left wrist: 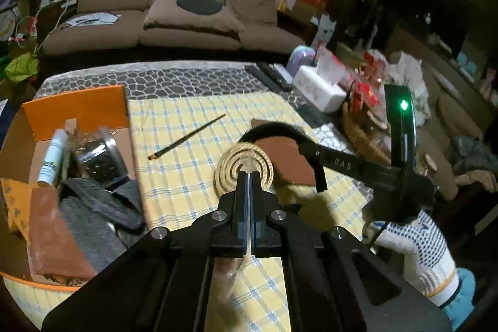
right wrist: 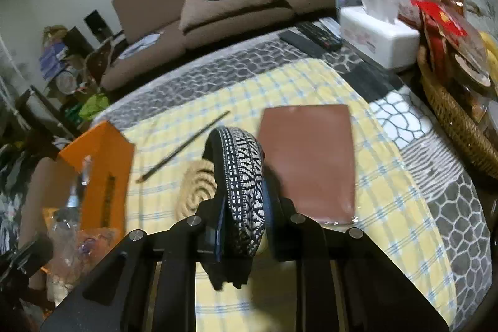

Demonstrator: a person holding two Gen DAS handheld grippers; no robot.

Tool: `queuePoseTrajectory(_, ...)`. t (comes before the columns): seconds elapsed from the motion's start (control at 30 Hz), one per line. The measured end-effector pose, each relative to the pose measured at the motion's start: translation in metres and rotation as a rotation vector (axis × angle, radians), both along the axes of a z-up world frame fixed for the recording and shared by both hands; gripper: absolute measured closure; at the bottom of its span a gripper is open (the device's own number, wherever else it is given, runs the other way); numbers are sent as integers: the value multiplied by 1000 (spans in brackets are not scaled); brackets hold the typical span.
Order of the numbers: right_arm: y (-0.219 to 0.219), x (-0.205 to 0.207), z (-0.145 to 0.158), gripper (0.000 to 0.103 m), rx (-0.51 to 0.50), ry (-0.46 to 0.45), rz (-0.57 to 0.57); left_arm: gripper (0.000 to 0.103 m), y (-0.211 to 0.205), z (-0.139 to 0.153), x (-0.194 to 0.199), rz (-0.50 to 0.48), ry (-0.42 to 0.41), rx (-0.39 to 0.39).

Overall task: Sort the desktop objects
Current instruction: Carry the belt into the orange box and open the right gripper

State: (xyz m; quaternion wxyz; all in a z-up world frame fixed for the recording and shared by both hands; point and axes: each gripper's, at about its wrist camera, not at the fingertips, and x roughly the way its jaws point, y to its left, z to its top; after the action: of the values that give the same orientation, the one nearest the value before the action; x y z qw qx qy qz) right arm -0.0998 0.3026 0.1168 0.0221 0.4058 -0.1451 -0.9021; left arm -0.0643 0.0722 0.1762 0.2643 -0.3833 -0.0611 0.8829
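My left gripper (left wrist: 250, 175) is shut on the clear wrapper of a tan coiled rope mat (left wrist: 244, 168), which hangs just above the yellow checked cloth (left wrist: 186, 176). My right gripper (right wrist: 244, 201) is shut on a black-and-white patterned headband (right wrist: 244, 176) and holds it above the cloth; it shows in the left wrist view as a dark arc (left wrist: 274, 128). The coil also shows in the right wrist view (right wrist: 196, 185). A brown flat pouch (right wrist: 308, 157) and a thin dark brush (right wrist: 183, 147) lie on the cloth.
An orange box (left wrist: 77, 108) at the left holds a white tube (left wrist: 53, 157), grey felt pieces (left wrist: 93, 207) and a brown pouch. A white tissue box (right wrist: 378, 35), remotes (right wrist: 314, 36) and a wicker basket (right wrist: 451, 120) stand at the right. A sofa lies behind.
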Motion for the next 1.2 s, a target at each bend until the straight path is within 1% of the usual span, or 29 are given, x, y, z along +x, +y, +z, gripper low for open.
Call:
queuePoseTrajectory(0.1, -15, 5, 14, 82, 19, 35, 26, 102, -17, 10, 0, 15, 13, 39)
queuePoseTrajectory(0.2, -30, 10, 34, 83, 36, 98, 45, 102, -34, 18, -1, 36, 28, 67)
queuePoseTrajectory(0.37, -46, 10, 64, 83, 8, 173, 80, 102, -64, 26, -5, 76, 45, 100)
queuePoseTrajectory(0.5, -70, 5, 72, 83, -25, 189, 135, 102, -95, 31, -8, 125, 53, 119)
queuePoseTrajectory(0.6, -93, 1, 74, 83, -38, 196, 176, 102, -118, 31, -10, 165, 56, 122)
queuePoseTrajectory(0.87, -156, -11, 71, 83, -153, 186, 287, 102, -186, 24, -15, 288, 39, 132)
queuePoseTrajectory(1.03, -196, -19, 55, 83, -199, 141, 348, 102, -216, 16, -21, 354, 23, 132)
queuePoseTrajectory(1.13, -217, -26, 38, 83, -223, 101, 375, 102, -227, 10, -26, 382, 12, 123)
queuePoseTrajectory(1.2, -227, -32, 25, 83, -257, 66, 382, 102, -235, 4, -29, 397, 1, 119)
